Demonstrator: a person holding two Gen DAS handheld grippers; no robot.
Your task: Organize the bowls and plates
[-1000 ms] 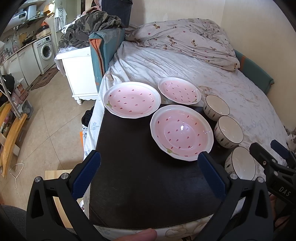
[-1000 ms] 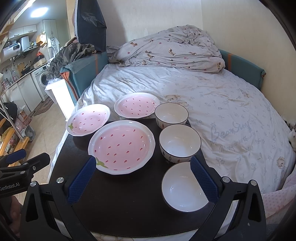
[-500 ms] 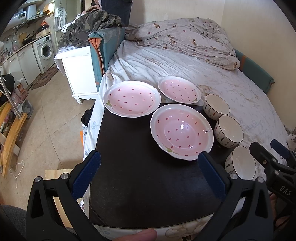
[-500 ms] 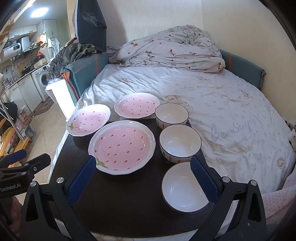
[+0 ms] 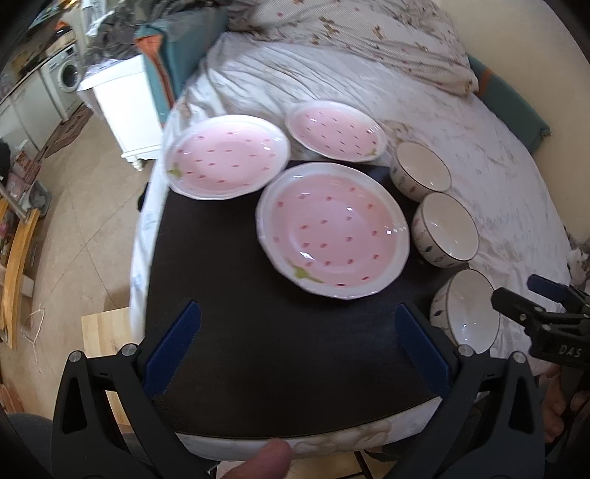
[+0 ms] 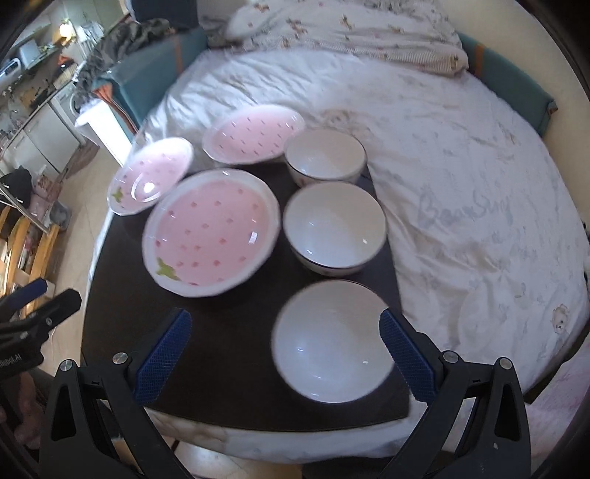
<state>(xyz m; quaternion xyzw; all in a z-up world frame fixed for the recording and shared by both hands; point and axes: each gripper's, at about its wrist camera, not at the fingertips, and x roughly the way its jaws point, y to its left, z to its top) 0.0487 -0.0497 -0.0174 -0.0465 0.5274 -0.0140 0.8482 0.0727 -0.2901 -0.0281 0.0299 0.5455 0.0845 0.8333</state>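
Observation:
Three pink strawberry-pattern plates lie on a black mat (image 5: 258, 350): a large one (image 5: 333, 235) in the middle, a medium one (image 5: 226, 156) at the far left, a small one (image 5: 337, 130) behind. Three white bowls stand in a row on the right: far (image 6: 326, 154), middle (image 6: 333, 226), near (image 6: 332, 341). My left gripper (image 5: 297, 344) is open and empty above the mat's near part. My right gripper (image 6: 284, 352) is open and empty, its fingers either side of the near bowl's near half, above it.
The mat lies on a bed (image 6: 461, 165) with a rumpled duvet (image 5: 350, 33) at the back. A white cabinet (image 5: 121, 107) and tiled floor (image 5: 73, 221) are left of the bed. A wooden stool (image 5: 103, 335) stands below the mat's left edge.
Both grippers have moved forward and tilted down towards the dishes. The right gripper now frames the near bowl. Nothing on the mat has moved.

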